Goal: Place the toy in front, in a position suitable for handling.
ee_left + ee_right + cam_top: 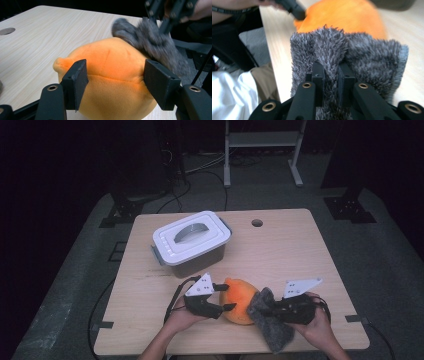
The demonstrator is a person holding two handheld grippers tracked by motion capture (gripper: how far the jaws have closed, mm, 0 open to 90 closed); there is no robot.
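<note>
A white lidded storage box (191, 241) with a grey handle and grey side latches stands on the light wooden bench (280, 255), well beyond the fingers. A round cable hole (257, 223) sits farther back; a white metal frame (263, 142) stands on the grey floor (385, 255) behind.

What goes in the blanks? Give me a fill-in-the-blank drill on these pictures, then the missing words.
1. The left gripper has its jaws on either side of the ____ plush toy.
2. The right gripper is shut on a fuzzy ____ cloth.
3. The white lidded box stands on the ____ table, apart from both grippers.

Missing words: orange; grey; wooden
</note>
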